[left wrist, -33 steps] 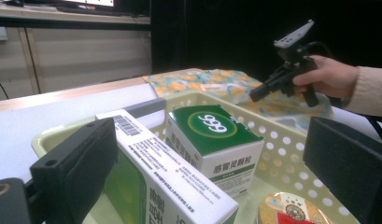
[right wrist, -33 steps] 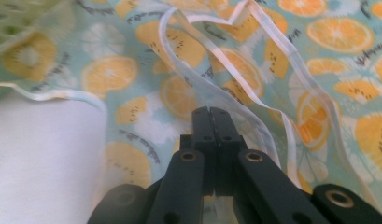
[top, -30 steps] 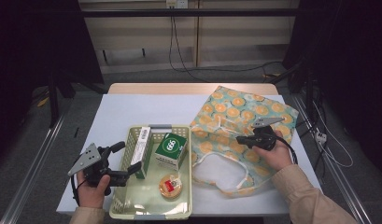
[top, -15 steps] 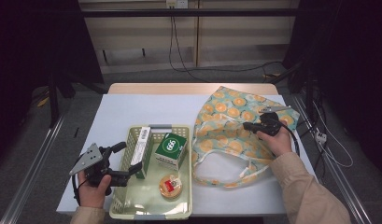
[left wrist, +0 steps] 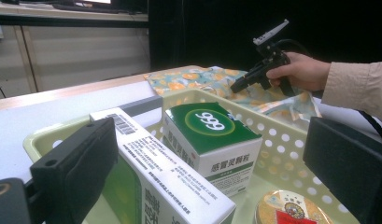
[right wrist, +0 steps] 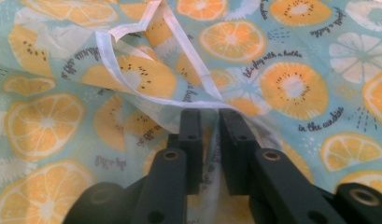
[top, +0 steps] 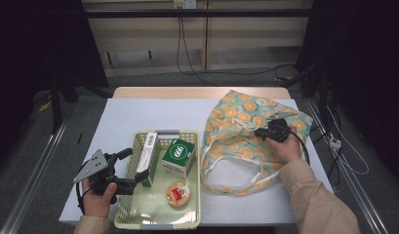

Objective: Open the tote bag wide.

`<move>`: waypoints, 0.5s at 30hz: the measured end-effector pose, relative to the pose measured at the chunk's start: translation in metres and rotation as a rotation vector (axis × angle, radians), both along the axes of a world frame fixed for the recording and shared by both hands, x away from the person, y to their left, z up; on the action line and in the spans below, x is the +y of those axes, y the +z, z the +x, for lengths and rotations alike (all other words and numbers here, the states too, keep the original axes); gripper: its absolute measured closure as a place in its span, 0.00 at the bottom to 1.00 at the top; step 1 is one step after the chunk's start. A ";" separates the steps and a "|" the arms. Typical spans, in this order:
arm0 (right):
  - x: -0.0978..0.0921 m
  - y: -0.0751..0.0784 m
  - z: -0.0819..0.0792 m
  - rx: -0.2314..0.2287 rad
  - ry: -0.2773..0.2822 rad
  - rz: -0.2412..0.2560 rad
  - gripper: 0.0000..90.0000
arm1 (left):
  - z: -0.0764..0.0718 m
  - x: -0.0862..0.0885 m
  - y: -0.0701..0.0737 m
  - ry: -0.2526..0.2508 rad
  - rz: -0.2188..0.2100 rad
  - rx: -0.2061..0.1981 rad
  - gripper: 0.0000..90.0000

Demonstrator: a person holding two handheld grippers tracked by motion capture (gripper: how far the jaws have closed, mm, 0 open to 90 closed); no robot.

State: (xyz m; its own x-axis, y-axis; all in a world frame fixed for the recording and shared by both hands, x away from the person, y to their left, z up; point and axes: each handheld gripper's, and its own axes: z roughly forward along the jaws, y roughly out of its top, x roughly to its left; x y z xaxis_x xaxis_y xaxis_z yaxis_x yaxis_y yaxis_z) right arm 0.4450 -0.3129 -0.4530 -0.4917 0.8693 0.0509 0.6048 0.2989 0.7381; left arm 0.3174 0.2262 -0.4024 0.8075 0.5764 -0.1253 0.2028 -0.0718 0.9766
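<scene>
One teal bag (top: 236, 129) with orange-slice print, rumpled, its white-edged fabric pinched in the right tool (right wrist: 209, 116); left tool (top: 133, 170) apart.

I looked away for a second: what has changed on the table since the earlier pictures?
The right claw moved away from the person and up across the fruit-print bag, lifting its handle strap, with the jaws nearly shut on the cloth. The bag's mouth narrowed as it was pulled. The left claw stayed open at the basket; the boxes and tin did not move.
</scene>
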 end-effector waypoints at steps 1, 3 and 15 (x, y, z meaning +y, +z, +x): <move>0.000 0.001 -0.001 0.002 0.004 -0.011 0.86 | 0.000 0.000 0.000 0.000 -0.001 0.004 0.03; 0.001 0.004 -0.003 -0.009 0.007 -0.019 0.81 | 0.000 0.001 -0.001 0.003 -0.002 0.005 0.03; 0.021 0.032 -0.026 -0.098 0.087 -0.001 0.68 | -0.001 -0.001 0.001 0.000 0.000 0.002 0.03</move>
